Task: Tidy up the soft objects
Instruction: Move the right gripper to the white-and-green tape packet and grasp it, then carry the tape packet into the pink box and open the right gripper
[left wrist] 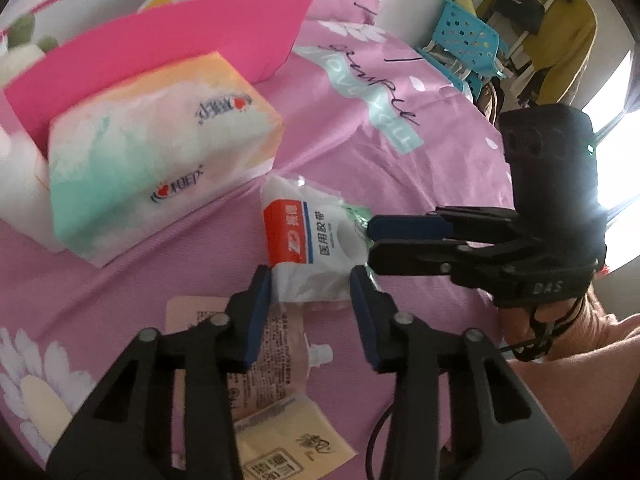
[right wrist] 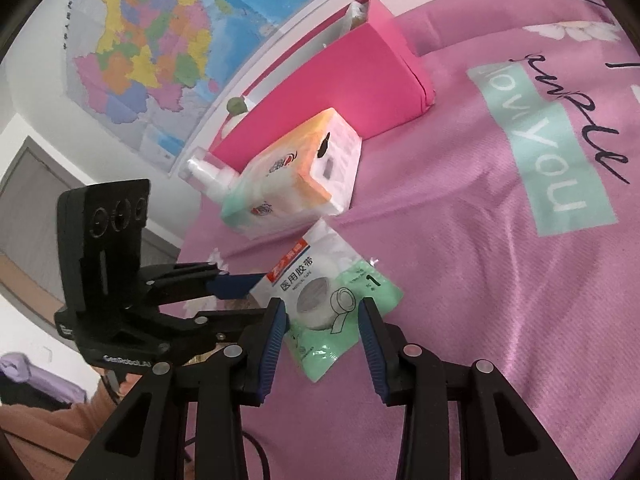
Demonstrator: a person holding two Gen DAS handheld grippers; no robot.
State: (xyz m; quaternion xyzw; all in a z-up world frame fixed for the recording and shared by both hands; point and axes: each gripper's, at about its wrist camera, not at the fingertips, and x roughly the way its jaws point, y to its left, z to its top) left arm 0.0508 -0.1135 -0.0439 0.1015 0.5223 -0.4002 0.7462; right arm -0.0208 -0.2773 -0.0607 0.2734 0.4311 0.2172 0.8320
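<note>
Pink bed (right wrist: 460,240): tape pack (right wrist: 324,296) lies flat between 2 grippers, near tissue pack (left wrist: 160,152). Left gripper (left wrist: 311,300) and right gripper (right wrist: 322,332) jaws wide, holding nothing. Risk: slick film slips; both closing may tear it.

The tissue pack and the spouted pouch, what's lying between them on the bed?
The medical tape packet lies between the tissue pack and the spouted pouch, with both grippers' open fingers at it, seen in the left wrist view.
</note>
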